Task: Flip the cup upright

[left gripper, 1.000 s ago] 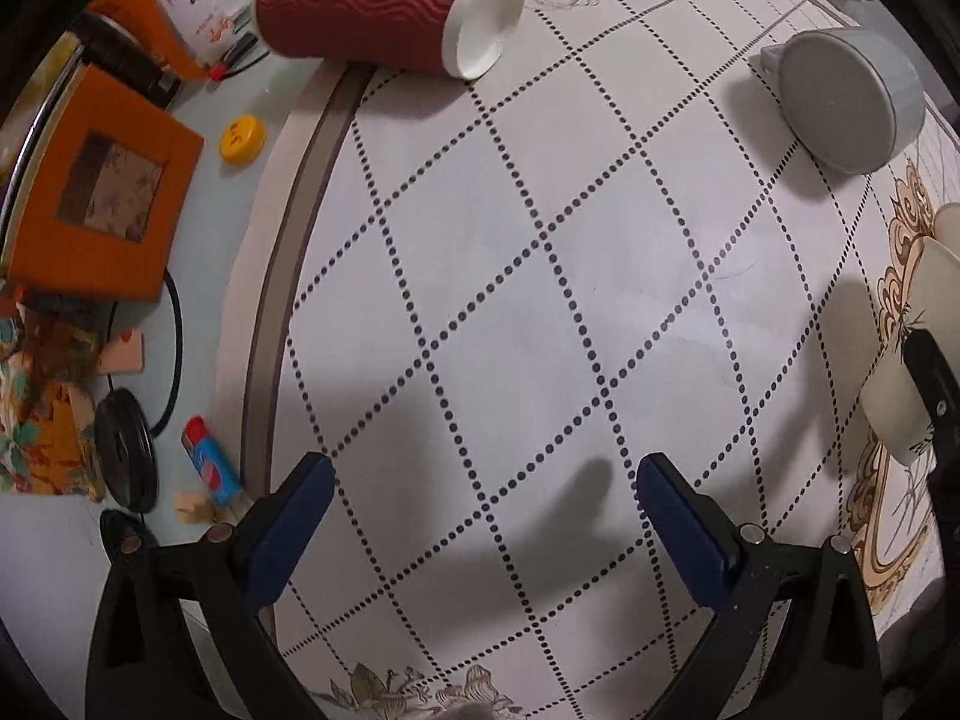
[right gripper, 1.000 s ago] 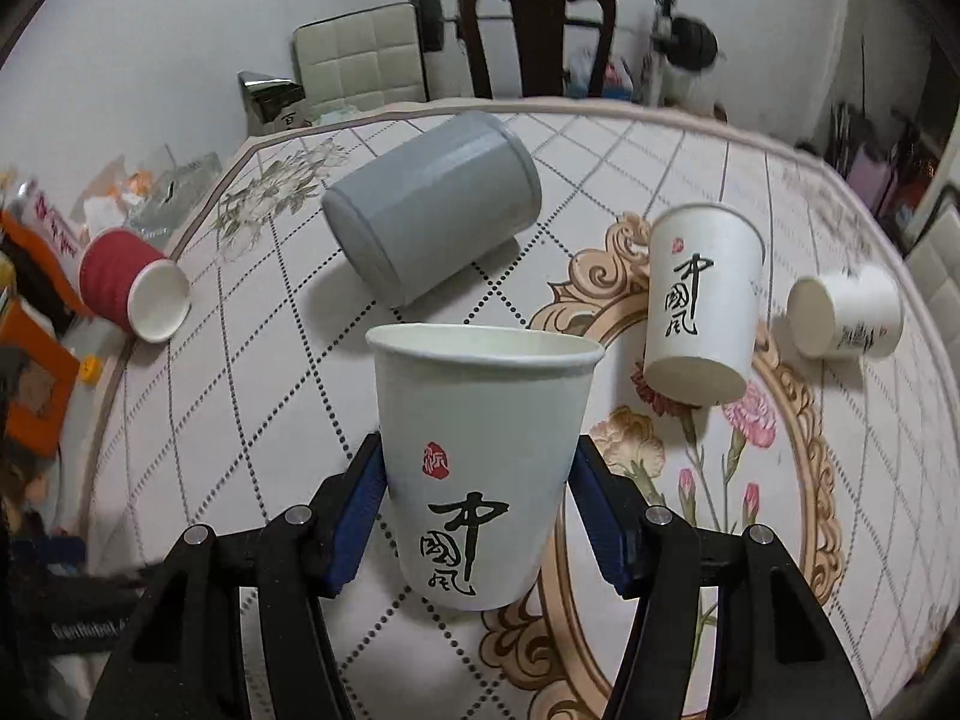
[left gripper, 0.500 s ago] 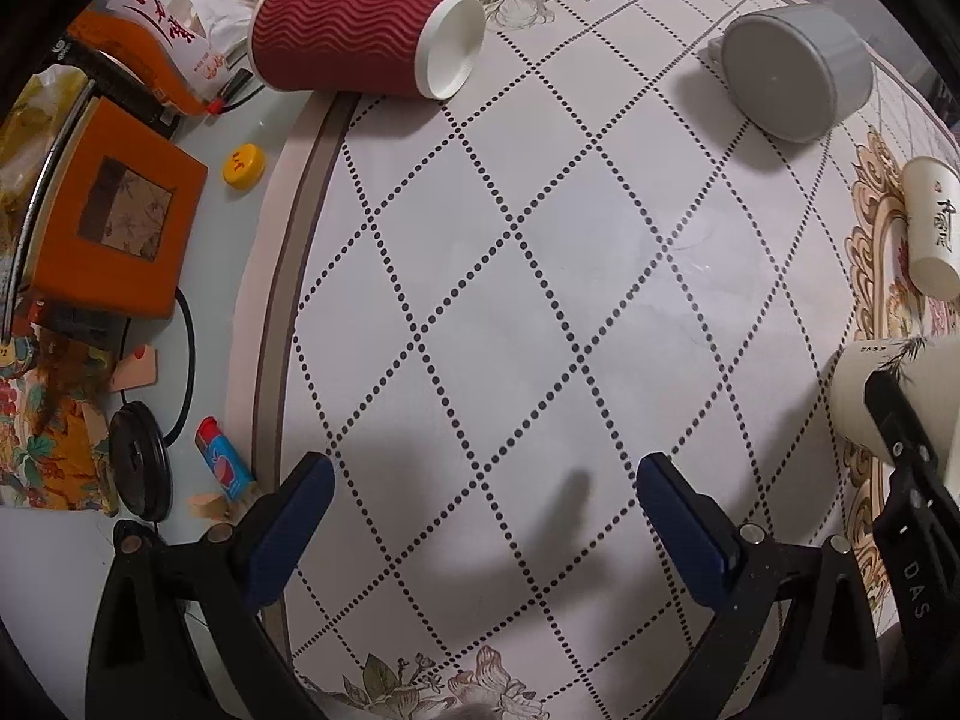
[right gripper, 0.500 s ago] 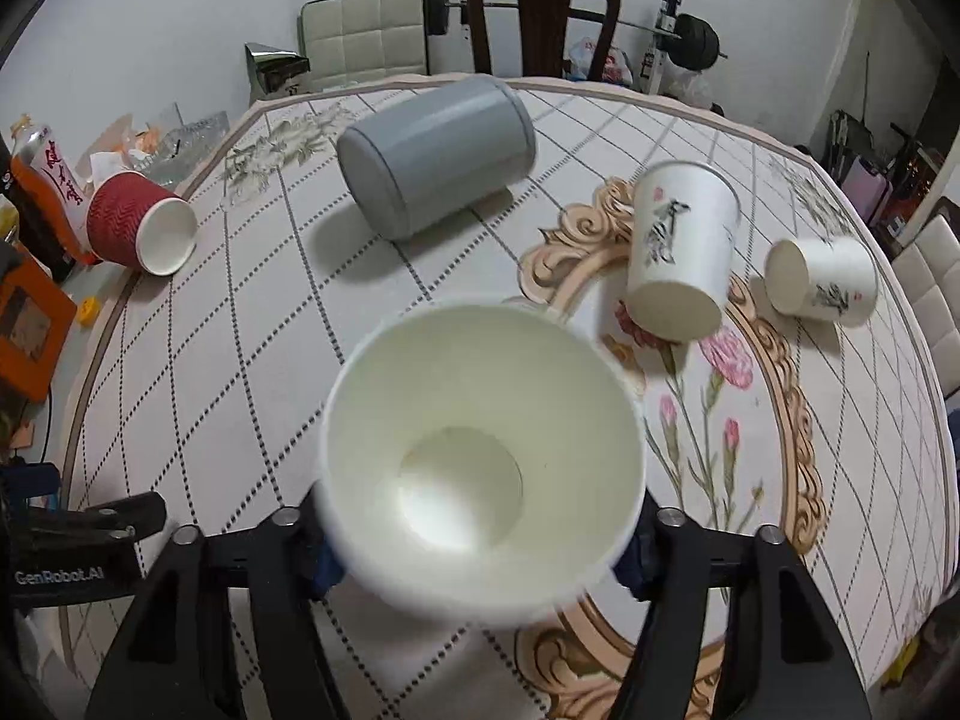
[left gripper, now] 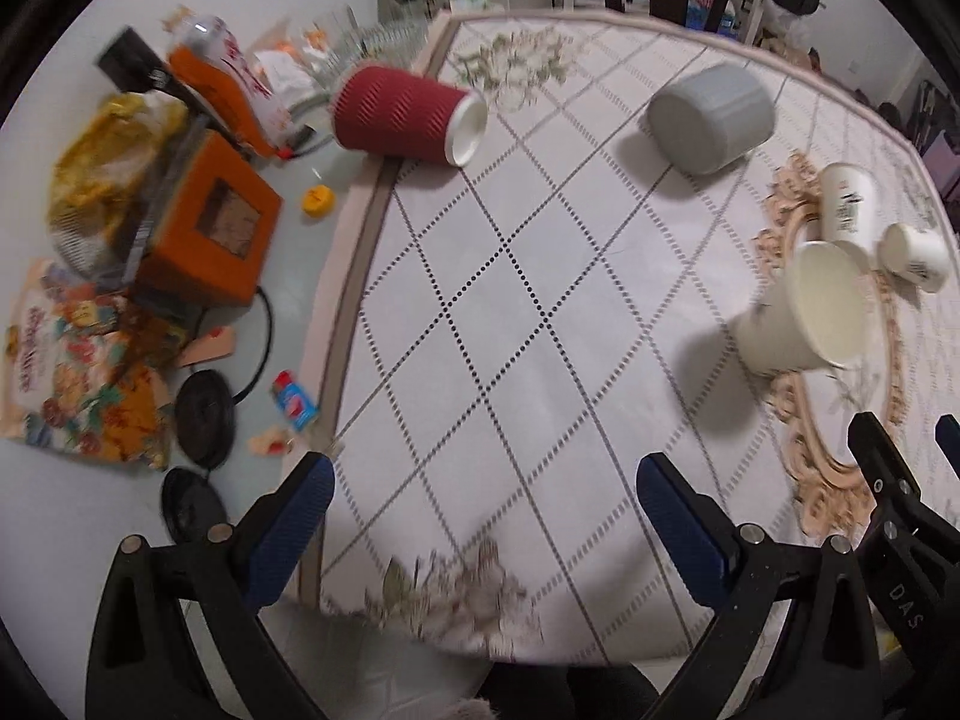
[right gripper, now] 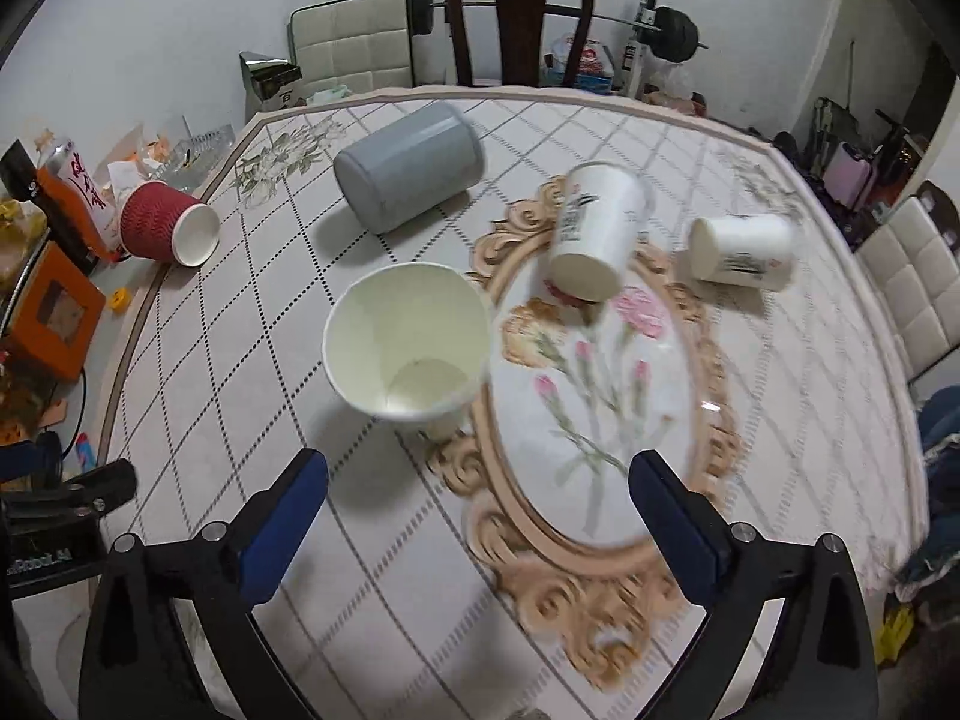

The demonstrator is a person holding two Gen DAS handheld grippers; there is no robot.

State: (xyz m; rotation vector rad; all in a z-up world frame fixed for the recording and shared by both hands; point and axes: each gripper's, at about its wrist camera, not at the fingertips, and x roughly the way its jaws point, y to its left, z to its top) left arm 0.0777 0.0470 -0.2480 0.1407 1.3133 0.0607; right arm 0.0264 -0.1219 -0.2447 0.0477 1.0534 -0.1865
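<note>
released since half a second ago, white paper cup apparently stands upright; right gripper and left gripper fingers apart.

A round table carries a patterned cloth of dotted diamonds with a gold-scrolled floral oval at its middle. On the cloth a white paper cup stands upright, mouth up, at the oval's left edge. A grey cup lies on its side beyond it. Two printed white paper cups lie on their sides by the oval's far rim. A red ribbed cup lies tipped at the cloth's left border, mouth toward the centre
</note>
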